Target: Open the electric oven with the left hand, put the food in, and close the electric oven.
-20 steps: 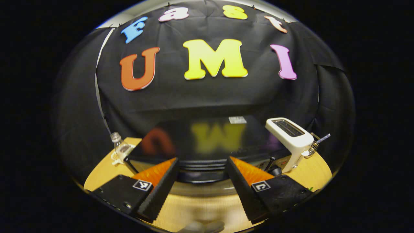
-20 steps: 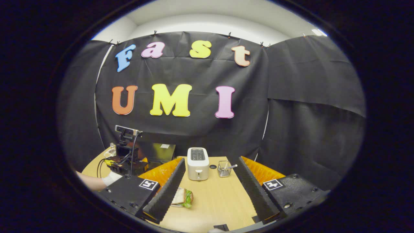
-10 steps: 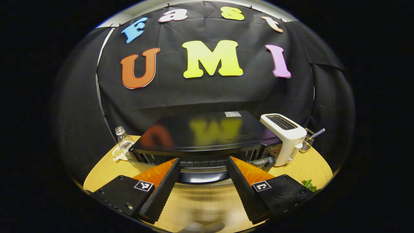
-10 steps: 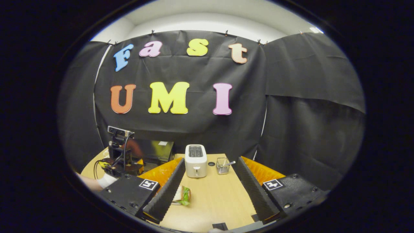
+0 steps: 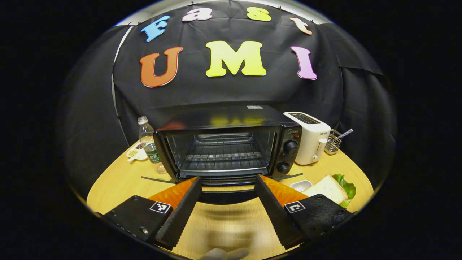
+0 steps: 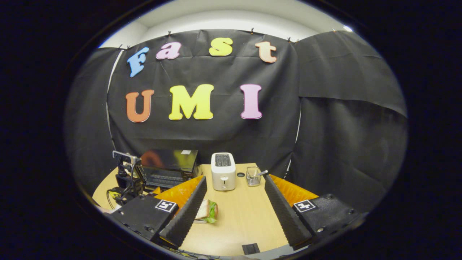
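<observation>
Oven (image 5: 223,148) door has dropped open; left claw (image 5: 227,206) released, seemingly touching nothing; right claw (image 6: 234,213) released.

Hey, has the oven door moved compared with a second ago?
Yes. The oven door has swung down away from the oven body; the rack inside shows, and the left tool is open at it.

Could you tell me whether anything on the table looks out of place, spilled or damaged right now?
Nothing stands out. The electric oven stands square with its door folded down and an empty rack inside, the toaster and bottle are upright beside it, and the sandwich lies intact on the table.
</observation>
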Tool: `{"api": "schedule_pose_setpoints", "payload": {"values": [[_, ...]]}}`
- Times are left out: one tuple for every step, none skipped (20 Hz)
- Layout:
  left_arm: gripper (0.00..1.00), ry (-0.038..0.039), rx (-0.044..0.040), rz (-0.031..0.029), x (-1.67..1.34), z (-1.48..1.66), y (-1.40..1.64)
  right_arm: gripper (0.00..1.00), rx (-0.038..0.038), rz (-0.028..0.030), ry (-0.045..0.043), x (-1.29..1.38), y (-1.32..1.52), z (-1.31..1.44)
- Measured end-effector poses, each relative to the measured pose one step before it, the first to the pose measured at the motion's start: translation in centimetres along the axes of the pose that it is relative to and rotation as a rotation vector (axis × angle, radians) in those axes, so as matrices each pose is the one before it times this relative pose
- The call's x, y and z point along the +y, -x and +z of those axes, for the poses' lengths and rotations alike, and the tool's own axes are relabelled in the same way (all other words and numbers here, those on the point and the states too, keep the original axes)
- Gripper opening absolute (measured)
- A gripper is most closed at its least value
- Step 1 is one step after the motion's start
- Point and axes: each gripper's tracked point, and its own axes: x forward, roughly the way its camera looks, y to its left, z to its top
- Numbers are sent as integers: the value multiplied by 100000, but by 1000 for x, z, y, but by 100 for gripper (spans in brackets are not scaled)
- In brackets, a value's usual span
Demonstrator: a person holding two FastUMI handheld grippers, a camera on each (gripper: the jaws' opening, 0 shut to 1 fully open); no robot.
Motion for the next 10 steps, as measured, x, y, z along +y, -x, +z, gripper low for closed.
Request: {"api": "schedule_pose_setpoints", "payload": {"values": [[99,-400,1329,-2,-45,-700,298,95,476,-349,331,-122,11,-412],[99,-55,753,-59,4,-454,198,100,615,-408,438,-138,103,-245],[99,53,972,-130,-71,-478,74,100,395,-197,383,-197,115,-250],[100,234,441,-18,-78,-544,147,100,777,-314,278,-67,57,-272],[99,-116,507,44,-53,-358,27,100,116,-21,-211,-33,172,-138],[99,51,558,-7,-75,-469,32,100,28,11,-627,-32,93,-49],[98,48,906,-38,-67,-558,74,96,374,-218,-277,-83,72,-304],[98,126,1565,-84,-34,-774,16,100,626,-307,163,-125,77,-308],[98,413,1884,-158,-20,-847,-32,100,822,-359,463,-90,23,-339],[98,592,2061,-114,-133,-930,-27,100,390,-302,357,-120,133,-183]]}}
